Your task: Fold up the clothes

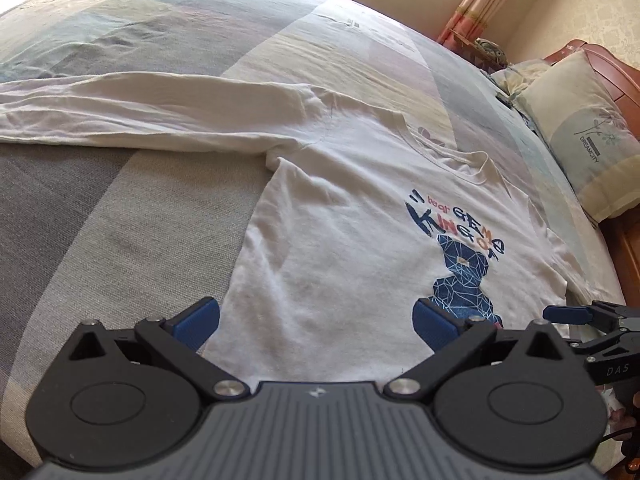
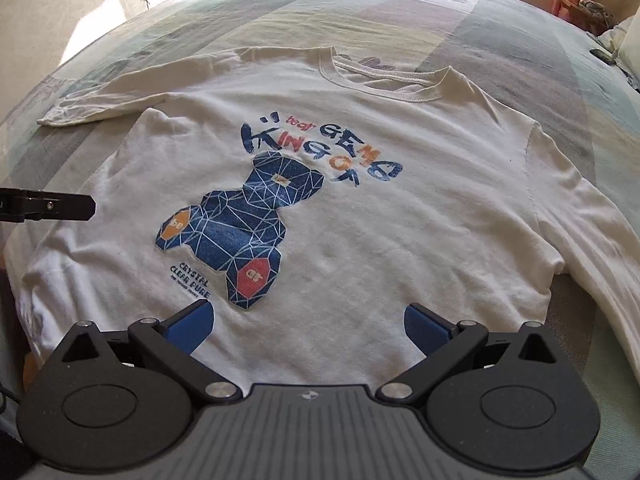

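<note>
The white long-sleeve shirt (image 2: 360, 216) is spread flat on the bed (image 2: 280, 12), print side up, collar at the far end and hem nearest the cameras. Both sleeves are stretched straight out to the sides, one running off left in the left wrist view, the other off the right edge in the right wrist view. No fold shows anywhere in it: body full width, sleeves out, only small wrinkles. So as it lies, all the folding is left to do, sleeves in, then the body over.

The left tongs (image 1: 316, 320) are spread wide with nothing between the blue pads, hanging over the hem on the shirt's left side. I can't tell if the pads brush the cloth. The right tongs (image 2: 308, 322) are the same: wide apart, empty, above the hem just below the bear print.

A pillow (image 1: 580, 132) sits at the headboard end, well apart from the shirt.
</note>
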A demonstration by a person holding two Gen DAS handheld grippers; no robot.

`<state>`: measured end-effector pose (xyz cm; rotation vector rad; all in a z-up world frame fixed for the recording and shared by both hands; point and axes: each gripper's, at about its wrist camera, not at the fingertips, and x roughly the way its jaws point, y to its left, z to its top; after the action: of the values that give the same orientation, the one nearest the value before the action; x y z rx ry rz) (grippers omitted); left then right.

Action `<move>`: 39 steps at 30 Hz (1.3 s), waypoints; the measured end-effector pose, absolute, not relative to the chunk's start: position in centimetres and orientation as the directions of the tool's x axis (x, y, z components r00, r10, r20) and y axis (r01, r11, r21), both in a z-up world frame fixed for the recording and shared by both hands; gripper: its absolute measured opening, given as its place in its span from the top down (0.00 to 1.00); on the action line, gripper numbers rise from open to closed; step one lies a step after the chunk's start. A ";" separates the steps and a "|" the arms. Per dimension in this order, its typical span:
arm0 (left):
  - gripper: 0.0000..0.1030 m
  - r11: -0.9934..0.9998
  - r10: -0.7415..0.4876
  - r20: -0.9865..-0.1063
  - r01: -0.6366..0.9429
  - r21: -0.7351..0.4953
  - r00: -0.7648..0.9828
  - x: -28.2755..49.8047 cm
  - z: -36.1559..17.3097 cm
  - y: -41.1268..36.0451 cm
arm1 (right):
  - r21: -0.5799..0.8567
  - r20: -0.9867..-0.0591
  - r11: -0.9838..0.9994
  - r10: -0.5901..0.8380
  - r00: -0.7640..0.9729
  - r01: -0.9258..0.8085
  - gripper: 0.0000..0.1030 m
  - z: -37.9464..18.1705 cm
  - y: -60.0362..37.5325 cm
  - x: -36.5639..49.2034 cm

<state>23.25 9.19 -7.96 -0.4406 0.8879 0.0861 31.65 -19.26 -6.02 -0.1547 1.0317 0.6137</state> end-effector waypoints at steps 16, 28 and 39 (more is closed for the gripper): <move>0.01 0.940 0.082 -0.683 -0.285 -0.189 0.726 30.7 -6.8 25.0 | 0.182 -0.778 0.759 0.500 0.381 -0.625 0.00 -3.7 -4.0 37.7; 0.01 0.912 0.033 -0.698 -0.307 -0.271 0.715 28.4 -8.5 30.9 | 0.198 -0.707 0.695 0.589 0.390 -0.691 0.00 -3.1 8.3 44.1; 0.01 0.848 0.056 -0.698 -0.403 -0.343 0.713 28.2 -10.4 35.6 | 0.309 -0.751 0.591 0.633 0.191 -0.745 0.00 -5.9 15.2 46.5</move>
<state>28.23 35.63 -10.44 -0.5052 0.7385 0.2667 46.50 15.20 -5.91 -0.1347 0.9803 0.9715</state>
